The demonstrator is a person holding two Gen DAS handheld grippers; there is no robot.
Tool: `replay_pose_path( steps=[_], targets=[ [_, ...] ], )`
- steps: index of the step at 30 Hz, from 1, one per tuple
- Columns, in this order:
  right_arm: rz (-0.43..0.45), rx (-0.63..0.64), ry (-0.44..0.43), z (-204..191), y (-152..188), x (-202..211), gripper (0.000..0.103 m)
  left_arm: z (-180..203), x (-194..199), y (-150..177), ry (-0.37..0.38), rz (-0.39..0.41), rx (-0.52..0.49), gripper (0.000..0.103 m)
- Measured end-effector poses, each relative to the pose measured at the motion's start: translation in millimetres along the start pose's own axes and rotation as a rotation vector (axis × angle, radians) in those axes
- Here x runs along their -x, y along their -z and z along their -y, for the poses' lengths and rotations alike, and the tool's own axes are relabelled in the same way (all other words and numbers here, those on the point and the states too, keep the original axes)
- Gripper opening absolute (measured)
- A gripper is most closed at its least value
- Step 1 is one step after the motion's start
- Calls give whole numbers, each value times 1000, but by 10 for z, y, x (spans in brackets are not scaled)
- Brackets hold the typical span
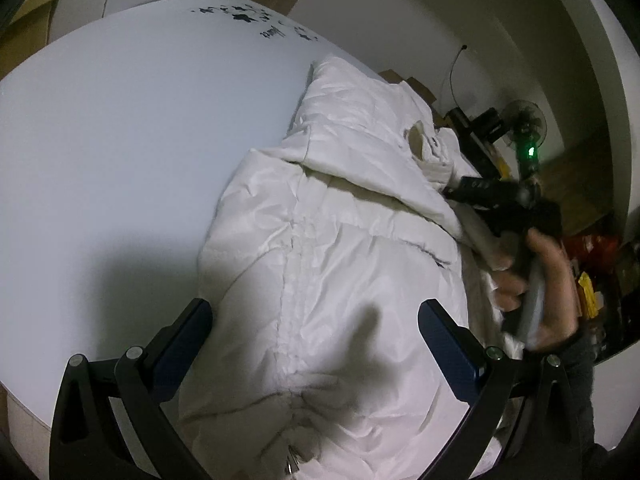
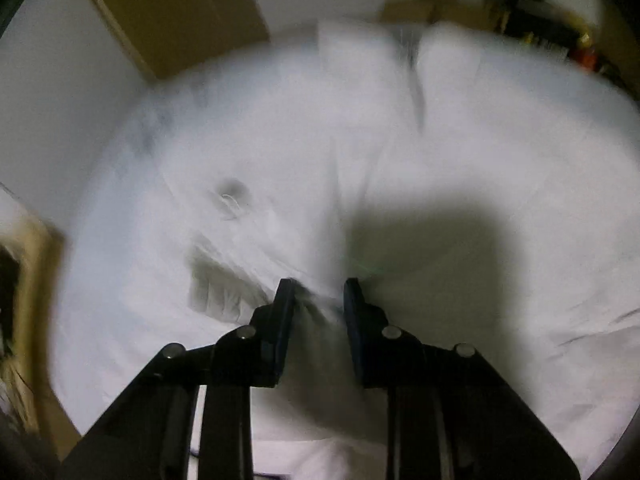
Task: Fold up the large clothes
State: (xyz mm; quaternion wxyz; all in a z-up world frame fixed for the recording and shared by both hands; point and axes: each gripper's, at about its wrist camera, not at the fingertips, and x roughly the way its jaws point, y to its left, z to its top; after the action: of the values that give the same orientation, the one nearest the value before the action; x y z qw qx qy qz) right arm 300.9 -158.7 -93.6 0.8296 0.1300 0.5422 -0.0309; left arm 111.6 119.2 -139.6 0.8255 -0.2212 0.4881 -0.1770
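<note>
left claw (image 1: pixel 316 344), left wrist view: its two dark fingers stand wide apart over the near end of a white padded jacket (image 1: pixel 340 240), nothing pinched between them; the blue pads (image 1: pixel 452 344) hang clear of the cloth, and the shadow of the rig falls on the fabric between them. the jacket lies crumpled on a white counter (image 1: pixel 120 140), filling the right and near part of that surface, with a stitched seam running from near to far down its middle and a folded panel across its far half. the left part of the counter is bare, apart from a dark printed pattern (image 1: pixel 256 20) near its far edge. at the right edge of the jacket a person's hand (image 1: pixel 536 280) grips the handle of the right claw (image 1: pixel 452 192), whose dark tip points into the cloth by the ribbed cuff. beyond the far right stand a fan with a green light (image 1: pixel 528 136) and clutter on the floor. right claw (image 2: pixel 318 286), right wrist view, blurred: the fingers stand only a narrow way apart, tips down at the white jacket (image 2: pixel 280 160), and a ridge of fabric rises between them; whether the pads press on it cannot be told. a ribbed cuff (image 2: pixel 216 284) lies just left of the tips.
</note>
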Motion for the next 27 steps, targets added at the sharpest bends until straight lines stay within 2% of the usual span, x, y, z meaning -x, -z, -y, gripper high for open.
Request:
replay_pose_path(
  steps=[1, 3, 4, 5, 7, 8, 9, 10, 11, 14, 15, 17, 18, 19, 20, 21, 23, 26, 27],
  targets=[
    [34, 35, 2, 5, 14, 1, 26, -5, 17, 13, -1, 0, -2, 103],
    [34, 40, -12, 100, -5, 197, 27, -29, 33, 21, -3, 2, 4, 103],
    [60, 17, -37, 189, 40, 341, 28, -58, 49, 25, -5, 3, 14, 103],
    [125, -13, -52, 351, 122, 614, 30, -85, 56, 26, -3, 6, 26, 103],
    [224, -47, 21, 622, 203, 938, 38, -129, 64, 31, -2, 11, 51, 103],
    [277, -69, 100, 802, 251, 1094, 46, -157, 60, 32, 1, 14, 66, 103],
    [317, -98, 212, 1048, 290, 1197, 48, -163, 53, 32, 4, 15, 75, 103],
    [322, -109, 262, 1157, 337, 1207, 49, -160, 46, 35, 6, 15, 79, 103],
    [288, -127, 332, 1407, 333, 1097, 49, -142, 29, 38, 8, 15, 82, 103],
    [120, -169, 323, 1936, 354, 607, 46, -51, -10, 59, -6, 11, 66, 103],
    [101, -143, 307, 2043, 348, 454, 46, -19, -15, 66, -10, 10, 59, 103],
    [69, -96, 303, 2057, 215, 461, 46, 35, 7, 87, -20, 18, 45, 103],
    [58, -108, 265, 2064, 124, 524, 46, 49, 20, 93, -26, 22, 42, 103],
    [89, -132, 202, 2082, 85, 616, 46, 59, 35, 100, -32, 24, 42, 103],
    [159, -151, 159, 2108, -63, 771, 45, 64, 45, 104, -36, 24, 46, 103],
    [245, -153, 194, 2128, -275, 918, 46, 67, 60, 110, -40, 26, 54, 103],
    [327, -165, 265, 2236, -722, 949, 46, 73, 104, 124, -48, 32, 65, 103],
    [269, -196, 208, 2415, -1227, 604, 46, 111, 191, 165, -57, 46, 61, 103],
    [231, -199, 221, 2493, -1343, 417, 46, 124, 217, 182, -60, 52, 58, 103]
  ],
)
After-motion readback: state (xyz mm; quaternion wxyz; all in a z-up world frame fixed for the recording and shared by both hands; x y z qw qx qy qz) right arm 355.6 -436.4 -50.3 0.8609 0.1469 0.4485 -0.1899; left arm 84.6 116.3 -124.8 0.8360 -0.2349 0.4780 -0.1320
